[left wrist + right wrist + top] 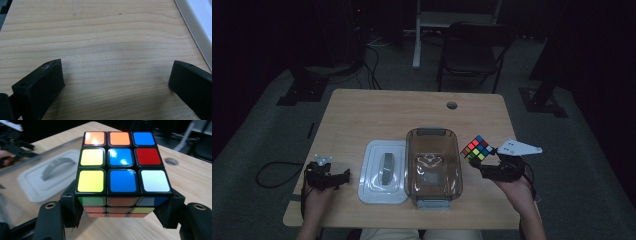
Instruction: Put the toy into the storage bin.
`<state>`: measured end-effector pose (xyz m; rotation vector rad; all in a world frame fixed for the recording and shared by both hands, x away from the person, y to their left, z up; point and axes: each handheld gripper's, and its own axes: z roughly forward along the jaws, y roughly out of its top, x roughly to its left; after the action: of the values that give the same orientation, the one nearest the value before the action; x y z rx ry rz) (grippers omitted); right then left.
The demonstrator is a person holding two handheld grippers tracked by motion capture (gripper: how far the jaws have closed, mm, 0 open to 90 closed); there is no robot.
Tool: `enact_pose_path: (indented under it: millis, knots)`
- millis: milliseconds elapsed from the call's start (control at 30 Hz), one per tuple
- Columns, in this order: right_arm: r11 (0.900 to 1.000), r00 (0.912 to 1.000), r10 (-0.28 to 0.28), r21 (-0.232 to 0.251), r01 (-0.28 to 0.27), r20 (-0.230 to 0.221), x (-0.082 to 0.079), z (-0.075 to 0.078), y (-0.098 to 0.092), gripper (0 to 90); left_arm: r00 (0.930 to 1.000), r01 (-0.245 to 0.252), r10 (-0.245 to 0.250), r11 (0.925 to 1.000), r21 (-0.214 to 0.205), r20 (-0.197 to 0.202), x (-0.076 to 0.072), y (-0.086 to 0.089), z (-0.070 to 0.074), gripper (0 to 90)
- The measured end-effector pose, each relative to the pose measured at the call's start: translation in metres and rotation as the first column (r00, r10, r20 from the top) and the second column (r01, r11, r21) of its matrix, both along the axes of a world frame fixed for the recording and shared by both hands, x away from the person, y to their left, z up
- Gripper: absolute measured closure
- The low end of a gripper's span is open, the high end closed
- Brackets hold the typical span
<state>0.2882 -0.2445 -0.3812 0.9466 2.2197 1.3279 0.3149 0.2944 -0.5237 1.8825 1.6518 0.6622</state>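
Black jaws on your left gripper (343, 176) stand wide apart over bare wood, nothing between them; it sits on the table (362, 107) left of the white lid (383, 171). In the left gripper view the lid's rim (200, 30) runs just beside one jaw, so a careless sweep that way would shove the lid.

Lid lies flat, grey handle up, touching or just beside the clear brown container (433, 166). The container is open and looks empty (the pale patches inside read as reflections and a label seen through the floor, but I can't be sure).

Your right gripper (475, 163) is clenched on the puzzle cube (477, 148), held up in the air just right of the container's far right corner. In the right gripper view the cube (122, 170) is pinched only across its bottom layer, with two layers standing proud above the pads.

Risks from here:
- Low grip plus a quick swing: the cube could tip out of the pads or its layers could twist, and it drops onto the table or off the near edge.
- If it is going into the container, a low carry could clip the wall and skid the container into the lid.
- Letting go high: it bounces on hard plastic and may hop out. Lower it in first.
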Motion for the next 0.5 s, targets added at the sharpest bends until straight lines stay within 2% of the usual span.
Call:
enact_pose_path:
  millis: [167,300,400,500]
  knots:
    - [0.9971,0.9974,0.072,-0.025,-0.071,0.007,0.000,0.005,0.019,33.9,1.0000,0.000,0.000,1.0000,0.000,0.000,0.000,0.000,0.000,0.6]
    - [0.9903,0.9910,0.133,-0.041,-0.133,0.008,0.002,0.009,0.031,33.9,1.0000,0.000,0.000,1.0000,0.000,0.000,0.000,0.000,0.000,0.6]
    - [0.9820,0.9840,0.178,-0.065,-0.178,0.000,0.004,0.009,0.040,33.9,1.0000,0.000,0.000,1.0000,0.000,0.000,0.000,0.000,0.000,0.5]
    - [0.9688,0.9723,0.233,-0.083,-0.234,-0.016,0.005,0.007,0.049,33.9,1.0000,0.000,0.000,1.0000,0.000,0.000,0.000,0.000,0.000,0.5]
